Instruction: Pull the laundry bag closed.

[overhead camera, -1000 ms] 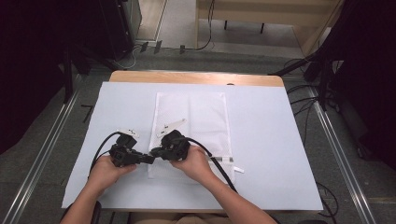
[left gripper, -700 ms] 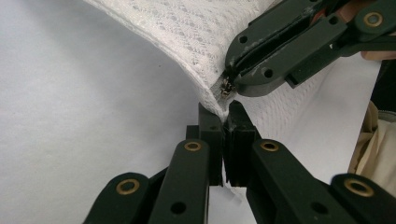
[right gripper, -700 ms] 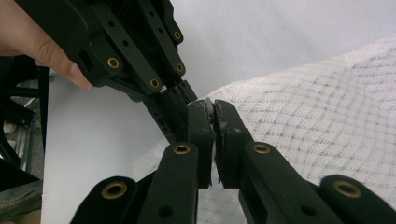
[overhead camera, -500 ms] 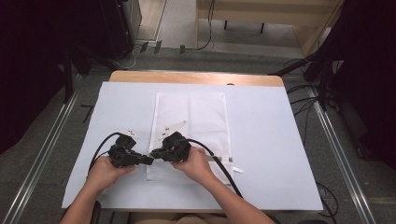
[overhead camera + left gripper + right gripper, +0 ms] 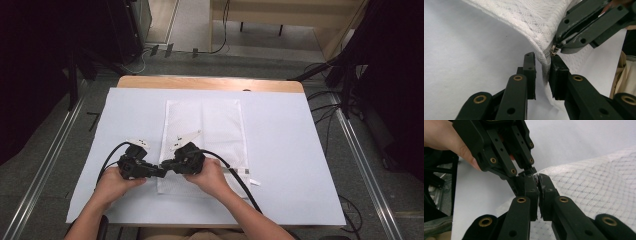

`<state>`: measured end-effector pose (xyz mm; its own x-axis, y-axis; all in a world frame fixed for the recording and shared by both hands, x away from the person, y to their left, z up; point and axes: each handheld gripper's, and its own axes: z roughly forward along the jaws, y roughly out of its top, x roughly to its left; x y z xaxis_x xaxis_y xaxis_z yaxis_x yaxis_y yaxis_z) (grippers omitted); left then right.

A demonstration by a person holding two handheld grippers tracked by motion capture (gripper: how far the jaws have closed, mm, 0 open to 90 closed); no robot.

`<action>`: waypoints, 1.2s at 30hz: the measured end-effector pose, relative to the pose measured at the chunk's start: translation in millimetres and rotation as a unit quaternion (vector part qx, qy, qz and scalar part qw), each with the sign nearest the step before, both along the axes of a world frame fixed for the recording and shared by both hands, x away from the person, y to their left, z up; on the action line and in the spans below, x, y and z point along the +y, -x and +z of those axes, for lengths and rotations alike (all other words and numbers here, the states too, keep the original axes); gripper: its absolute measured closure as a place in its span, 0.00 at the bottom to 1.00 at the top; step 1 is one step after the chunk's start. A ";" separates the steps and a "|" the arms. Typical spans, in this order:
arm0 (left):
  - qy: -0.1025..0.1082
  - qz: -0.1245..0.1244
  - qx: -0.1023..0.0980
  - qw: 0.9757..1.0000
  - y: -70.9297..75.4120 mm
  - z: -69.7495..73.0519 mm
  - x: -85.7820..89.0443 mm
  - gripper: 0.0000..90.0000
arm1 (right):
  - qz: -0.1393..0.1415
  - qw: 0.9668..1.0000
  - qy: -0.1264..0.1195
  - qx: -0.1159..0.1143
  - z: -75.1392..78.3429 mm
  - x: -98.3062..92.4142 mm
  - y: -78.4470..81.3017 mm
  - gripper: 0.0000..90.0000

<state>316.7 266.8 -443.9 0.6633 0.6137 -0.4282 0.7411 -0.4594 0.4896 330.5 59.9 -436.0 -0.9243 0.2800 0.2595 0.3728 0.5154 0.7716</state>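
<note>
I see a wooden table [image 5: 210, 83] in the middle of the frame, its bare edge showing along the top. A large white sheet [image 5: 300, 150] covers nearly all of it, reaching the lower left and lower right of the frame. On the sheet, at centre, lies a white mesh bag [image 5: 220, 125], flat and lengthwise, its near left corner lifted. A small white tag [image 5: 253, 181] rests on the sheet just right of the bag's lower end.

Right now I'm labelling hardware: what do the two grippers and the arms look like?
Both the left gripper and right gripper are black, blocky, with flat two-bar jaws pinned by brass-ringed rivets. A black cable trails from the right one. Forearms are bare, no sleeves.
</note>
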 end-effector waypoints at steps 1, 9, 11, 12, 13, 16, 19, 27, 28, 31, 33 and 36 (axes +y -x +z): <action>0.000 -0.002 -0.003 1.000 -0.1 0.3 -0.2 0.92 | 0.000 1.000 0.000 0.002 0.2 -0.1 -0.2 0.98; 0.006 0.002 0.009 1.000 -0.3 1.9 -0.6 0.98 | 0.004 1.000 0.003 0.003 -1.9 -0.3 -1.3 0.98; 0.004 -0.001 0.012 1.000 -0.2 1.9 -0.9 0.98 | 0.006 1.000 0.005 0.008 -3.1 -1.6 -3.2 0.98; 0.003 -0.002 0.012 1.000 0.2 1.9 -0.9 0.98 | 0.008 1.000 0.003 0.010 -4.0 -2.2 -3.8 0.98; 0.004 -0.003 0.013 1.000 0.7 2.2 -0.6 0.98 | 0.012 1.000 0.004 0.009 -4.9 -2.9 -4.1 0.98; 0.002 -0.003 0.009 1.000 1.3 3.2 1.1 0.98 | 0.010 1.000 -0.002 0.005 -6.0 -3.9 -3.1 0.98; 0.002 -0.002 0.008 1.000 2.2 4.4 2.5 0.99 | 0.012 1.000 -0.005 0.009 -8.0 -4.8 -3.5 0.99; 0.004 -0.003 0.003 1.000 3.3 4.8 5.5 0.99 | -0.002 1.000 0.009 0.000 -13.5 -13.7 -2.3 0.99; 0.006 -0.004 0.002 1.000 3.2 5.1 5.9 0.99 | 0.000 1.000 0.011 -0.002 -12.8 -13.8 -2.1 0.99; 0.003 -0.005 -0.006 1.000 3.4 5.3 6.0 0.98 | 0.004 1.000 0.009 -0.003 -12.4 -15.8 -3.1 0.99; 0.001 -0.007 -0.010 1.000 3.6 5.6 6.9 0.98 | 0.001 1.000 0.015 -0.004 -13.0 -17.3 -3.2 0.99; 0.003 -0.004 -0.012 1.000 3.9 6.1 9.7 0.98 | -0.002 1.000 0.021 -0.003 -14.5 -21.1 -4.2 0.99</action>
